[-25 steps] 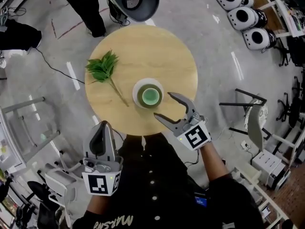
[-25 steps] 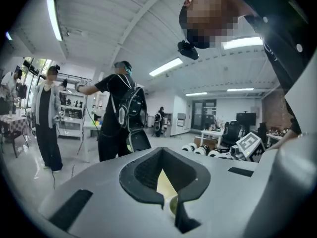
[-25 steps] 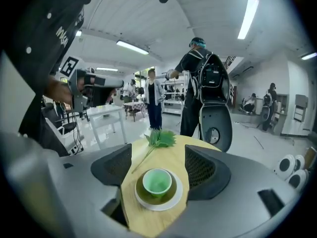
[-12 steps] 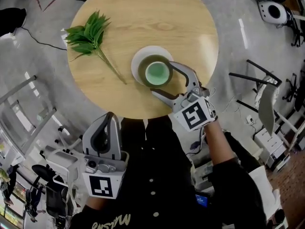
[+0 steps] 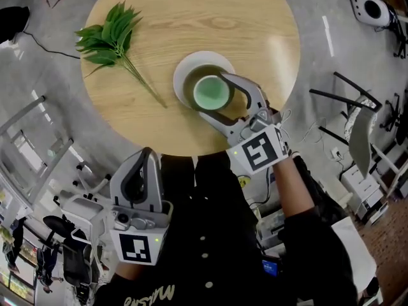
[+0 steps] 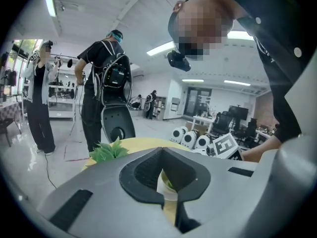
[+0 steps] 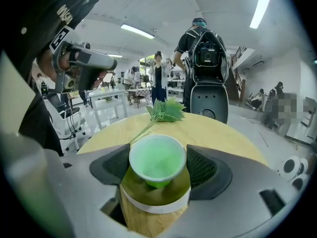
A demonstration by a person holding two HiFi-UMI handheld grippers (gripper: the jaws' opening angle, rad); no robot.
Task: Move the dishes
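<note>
On the round wooden table point(image 5: 255, 18) stands a stack: a white plate point(image 5: 185, 69), an olive bowl point(image 5: 191, 97) on it, and a green cup point(image 5: 211, 93) inside. My right gripper point(image 5: 213, 93) straddles the stack. Its jaws stand wide and have just been closing, and the pads point(image 7: 200, 167) lie against the sides of the olive bowl point(image 7: 156, 192), with the green cup point(image 7: 157, 160) between them. My left gripper point(image 5: 145, 153) hangs off the table's near edge, shut and empty. Through the hollow of the left gripper point(image 6: 162, 148) a bit of the stack shows.
A leafy green sprig point(image 5: 105, 37) lies at the table's far left. Beyond the table a person point(image 6: 101, 83) stands by a black stand point(image 7: 208, 98). White round machines point(image 5: 370, 8) and chairs point(image 5: 357, 139) are on the floor to the right.
The right gripper has moved forward from beside the stack until its jaws lie around the bowl. The left gripper has stayed shut, short of the table.
</note>
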